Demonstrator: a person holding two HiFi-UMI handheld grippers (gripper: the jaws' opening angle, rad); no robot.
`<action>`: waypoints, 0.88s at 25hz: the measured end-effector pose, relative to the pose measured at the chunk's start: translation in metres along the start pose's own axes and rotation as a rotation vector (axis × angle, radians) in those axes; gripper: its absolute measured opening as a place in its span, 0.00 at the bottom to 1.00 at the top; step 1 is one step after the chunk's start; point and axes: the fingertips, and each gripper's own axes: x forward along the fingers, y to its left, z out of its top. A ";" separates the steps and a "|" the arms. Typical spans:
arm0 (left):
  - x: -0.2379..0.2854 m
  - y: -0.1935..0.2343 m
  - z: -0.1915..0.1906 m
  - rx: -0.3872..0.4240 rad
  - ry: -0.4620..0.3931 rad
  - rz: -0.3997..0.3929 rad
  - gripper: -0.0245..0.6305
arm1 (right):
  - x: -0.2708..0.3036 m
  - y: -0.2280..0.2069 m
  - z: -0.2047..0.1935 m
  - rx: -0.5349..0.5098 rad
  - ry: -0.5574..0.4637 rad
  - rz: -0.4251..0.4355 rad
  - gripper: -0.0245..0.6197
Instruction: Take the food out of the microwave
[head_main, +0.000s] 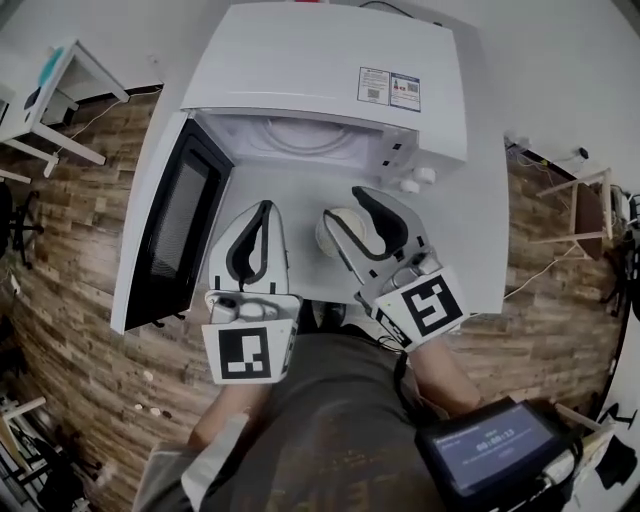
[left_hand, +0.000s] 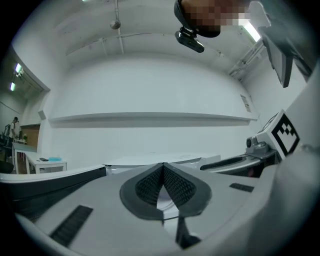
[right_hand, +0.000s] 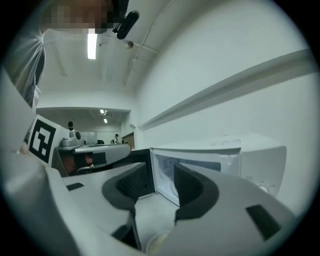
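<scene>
From the head view I can see the whole layout. The white box-shaped microwave oven (head_main: 320, 70) stands on the white table (head_main: 290, 190), and its dark-windowed door (head_main: 175, 225) is swung out to the left. The pale round bowl of food (head_main: 338, 228) is outside the cavity, on the table just in front of the opening.

The left gripper view shows none of that. I only get a blank white wall and, at the right edge, the other gripper's marker cube (left_hand: 285, 132). The right gripper view looks into the lit, open cavity and catches the bowl's rim at the very bottom edge.

The left gripper (head_main: 266, 207) has its ribbed pads (left_hand: 150, 185) pressed together with nothing between them. It hangs over the table beside the door.

The right gripper (head_main: 352, 212) has its jaws spread wide. The bowl sits low between them, near their roots, and I can't tell whether either pad touches it.
</scene>
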 end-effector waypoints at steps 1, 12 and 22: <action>-0.001 0.000 0.004 0.003 -0.003 0.004 0.05 | -0.001 0.000 0.009 -0.002 -0.019 -0.005 0.29; 0.003 -0.017 0.041 0.028 -0.090 -0.020 0.05 | -0.012 -0.001 0.054 -0.123 -0.107 -0.118 0.05; 0.005 -0.021 0.050 0.043 -0.116 -0.030 0.05 | -0.013 -0.002 0.068 -0.142 -0.150 -0.127 0.05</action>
